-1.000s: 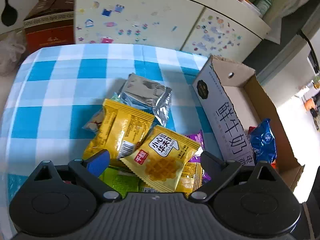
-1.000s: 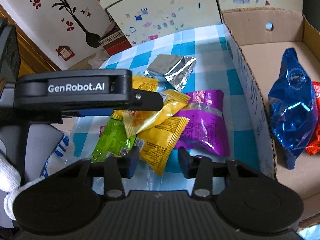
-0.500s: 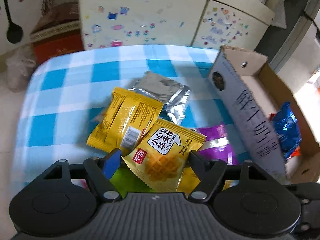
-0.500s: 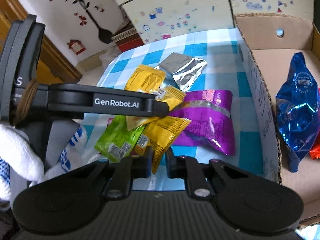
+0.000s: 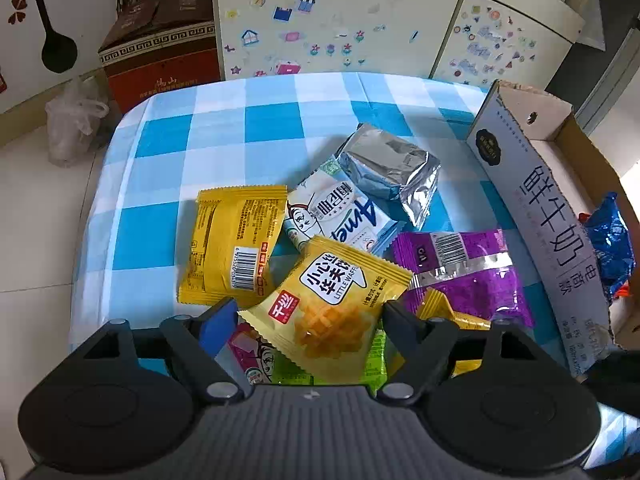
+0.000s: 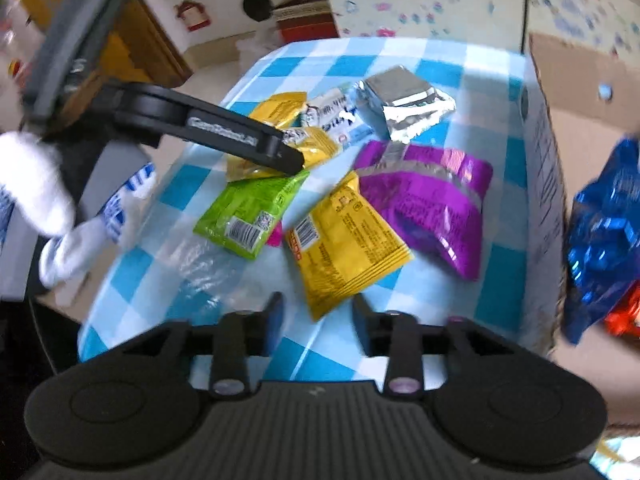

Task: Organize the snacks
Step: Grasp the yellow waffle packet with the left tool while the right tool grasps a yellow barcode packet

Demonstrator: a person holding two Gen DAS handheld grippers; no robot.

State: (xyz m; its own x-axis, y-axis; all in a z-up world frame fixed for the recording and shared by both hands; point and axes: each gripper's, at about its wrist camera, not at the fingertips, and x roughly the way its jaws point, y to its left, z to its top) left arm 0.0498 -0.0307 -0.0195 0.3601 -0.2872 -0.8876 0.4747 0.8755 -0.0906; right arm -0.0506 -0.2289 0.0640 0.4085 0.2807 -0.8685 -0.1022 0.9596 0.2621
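Our left gripper (image 5: 306, 320) grips the yellow waffle packet (image 5: 328, 304) by its sides; its jaws have just widened slightly. Our right gripper (image 6: 316, 318), jaws just parting, hangs unclenched and empty over another yellow packet (image 6: 344, 248). More snacks surround them on the checked tablecloth (image 5: 224, 136); the cardboard box (image 5: 560, 240) beside them holds a blue bag (image 5: 610, 240).

Two close wrist views, steeply downward, sharing the snack pile (image 5: 344, 264) on the checked tablecloth (image 6: 400, 52).

"LITTLE WAFFLE" on yellow waffle packet (image 5: 332, 304), "鲜牛奶" on carton (image 5: 548, 216)
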